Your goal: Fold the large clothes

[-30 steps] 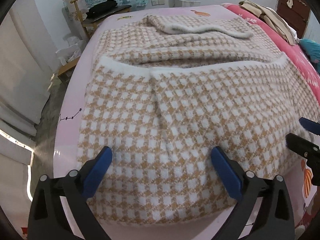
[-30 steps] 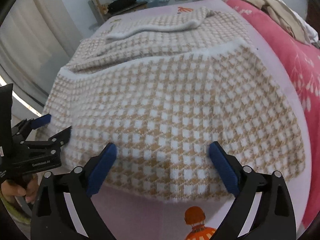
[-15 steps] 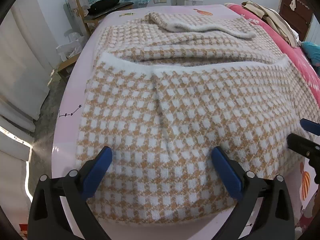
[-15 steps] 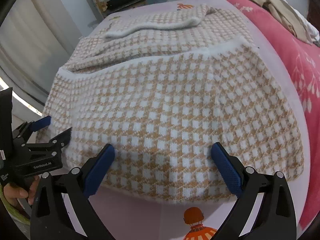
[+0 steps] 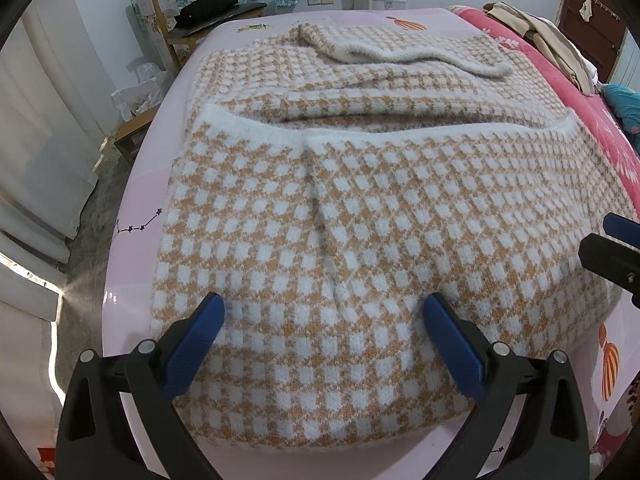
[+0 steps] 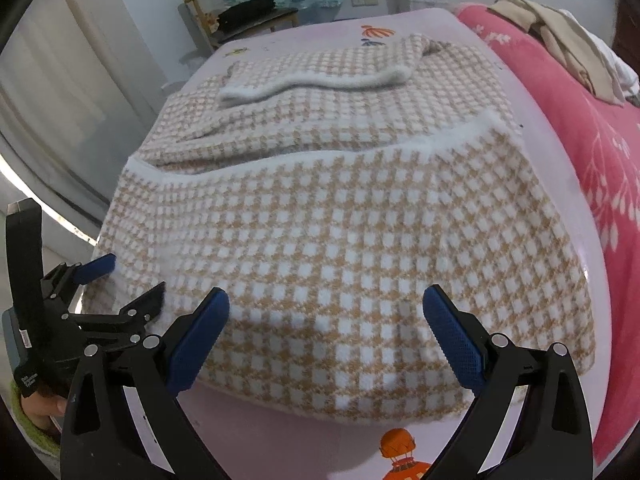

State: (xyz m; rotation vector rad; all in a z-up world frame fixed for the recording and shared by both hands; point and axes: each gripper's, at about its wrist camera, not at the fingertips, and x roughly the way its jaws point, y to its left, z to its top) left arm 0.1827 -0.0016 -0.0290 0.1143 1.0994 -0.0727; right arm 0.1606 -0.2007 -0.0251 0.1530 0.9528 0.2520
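Note:
A large tan-and-white checked knit garment [image 5: 360,208] lies folded on a pink bed sheet [image 5: 132,216], its white-trimmed hem [image 5: 312,132] doubled back across the middle and a sleeve [image 5: 400,50] laid over the far part. My left gripper [image 5: 324,312] hovers open over the garment's near left portion, nothing between its blue pads. My right gripper [image 6: 326,308] hangs open above the near right portion of the same garment [image 6: 340,216], holding nothing. The left gripper [image 6: 120,284] also shows at the left edge of the right wrist view, a hand beneath it.
A red floral blanket [image 6: 592,132] with beige clothes [image 6: 568,40] piled on it runs along the right. A wooden chair [image 5: 192,12] with a black item stands beyond the bed's far left corner. Curtains [image 5: 36,140] and floor lie to the left.
Both grippers drew back slightly toward the garment's near edge and rose a little; they stayed open. The garment has not moved.

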